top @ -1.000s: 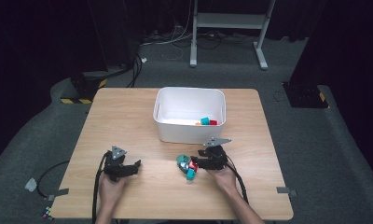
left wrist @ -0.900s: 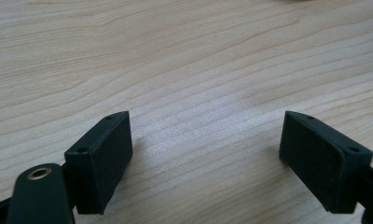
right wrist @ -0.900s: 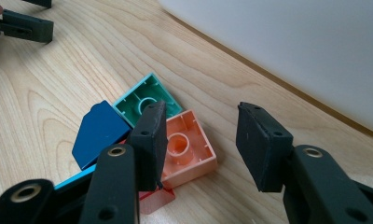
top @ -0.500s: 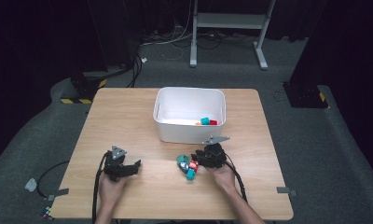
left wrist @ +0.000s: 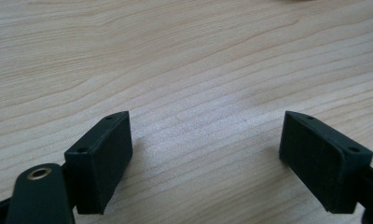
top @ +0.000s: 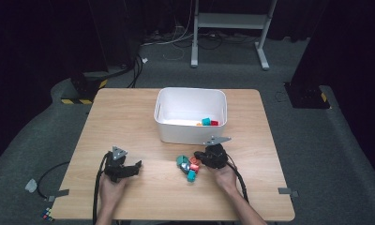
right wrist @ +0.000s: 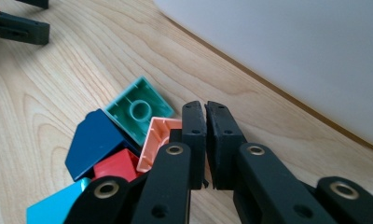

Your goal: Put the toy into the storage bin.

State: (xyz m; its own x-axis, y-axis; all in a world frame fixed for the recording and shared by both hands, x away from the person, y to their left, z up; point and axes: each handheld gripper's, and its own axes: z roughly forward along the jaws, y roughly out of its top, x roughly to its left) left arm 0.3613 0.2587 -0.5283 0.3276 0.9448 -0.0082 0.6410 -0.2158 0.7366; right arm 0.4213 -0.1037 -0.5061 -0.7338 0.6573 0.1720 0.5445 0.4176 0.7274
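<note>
On the left of the wooden table (top: 129, 122), left gripper (top: 129, 169) held low in a hand, jaws spread wide over bare wood with nothing between them. Near the middle, just in front of the white bin (top: 190, 136), a small heap of blocks: green block (right wrist: 139, 110), dark blue block (right wrist: 95, 142), red block (right wrist: 117, 164), salmon block (right wrist: 157, 142) and light blue block (right wrist: 54, 205), all touching one another. At the heap's right edge, right gripper (right wrist: 206, 112) having just been closing, pads now pressed together empty, left jaw against the salmon block.
</note>
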